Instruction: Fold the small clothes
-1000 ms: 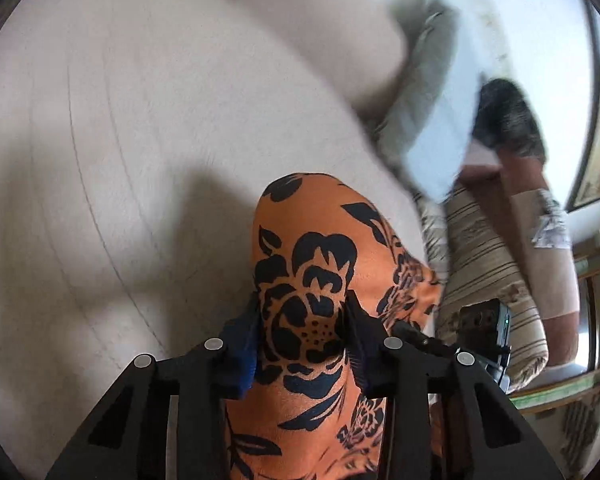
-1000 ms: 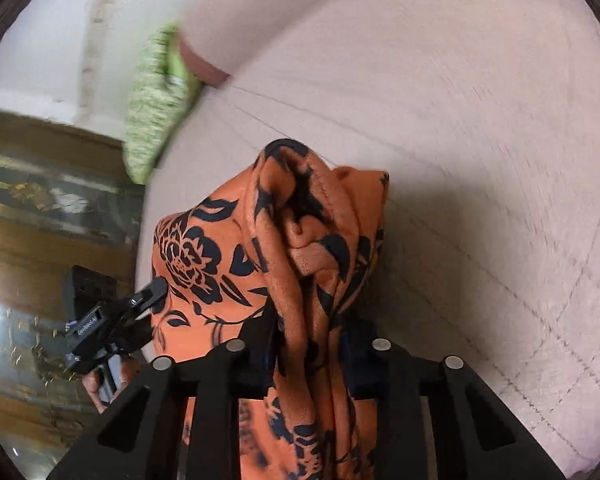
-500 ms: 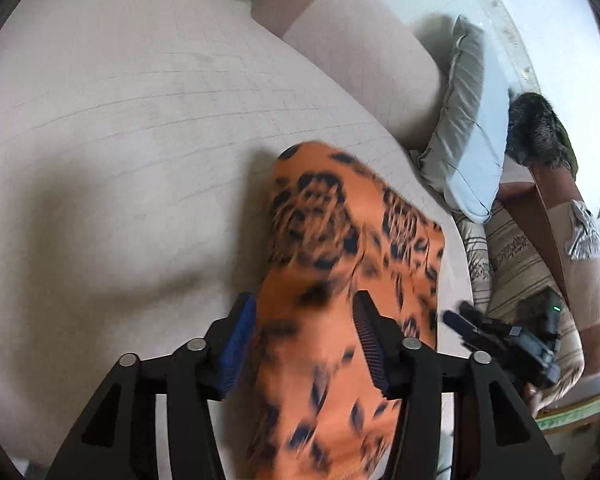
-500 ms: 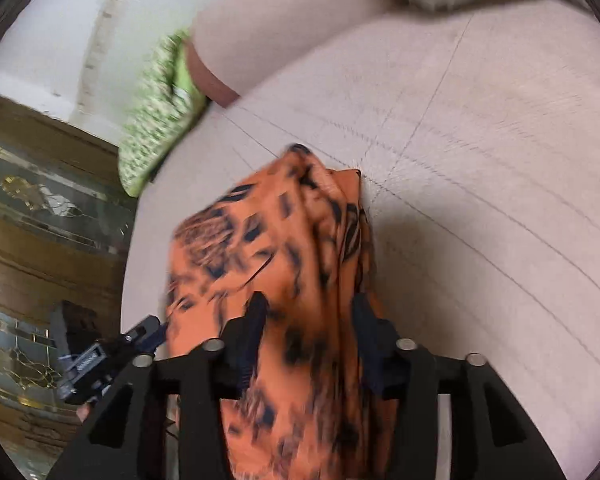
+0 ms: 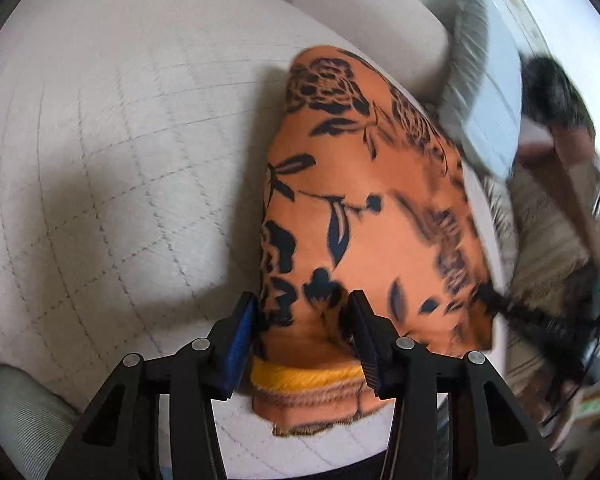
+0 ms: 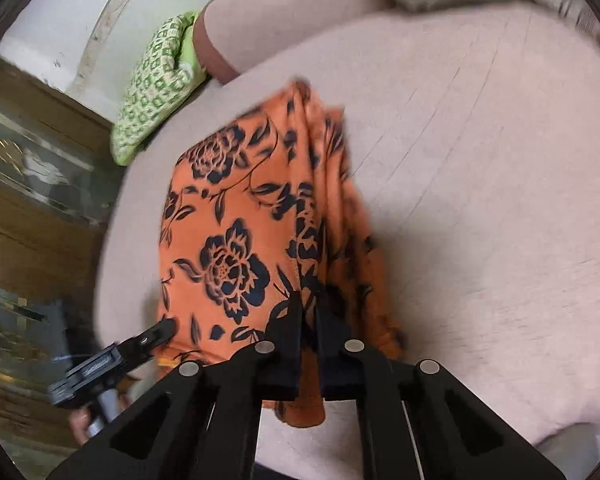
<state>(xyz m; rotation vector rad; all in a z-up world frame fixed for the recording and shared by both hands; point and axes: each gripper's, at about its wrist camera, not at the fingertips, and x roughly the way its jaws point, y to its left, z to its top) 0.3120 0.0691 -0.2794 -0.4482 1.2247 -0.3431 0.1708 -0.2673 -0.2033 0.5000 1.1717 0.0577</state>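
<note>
While the left gripper stands with its jaws spread wide, the orange garment passes loosely between them; its blue pads flank the cloth without clearly pressing it, so no firm hold shows. Just under that gripper lies the garment's yellow waistband, with a hem edge below it. Ahead of the fingers the cloth rises in a broad sheet printed with black flowers, over a pale quilted cushion. Beyond it, to the right, sits a grey pillow, blurred.

The right gripper has its jaws drawn almost together, pinching a bunched fold of the garment. From there the cloth spreads forward and left across the cushion, gathered in pleats directly ahead. To the lower left of this gripper the left gripper shows at the cloth's edge. Farther off to the upper left rests a green pillow, with wooden panelling at the left.
</note>
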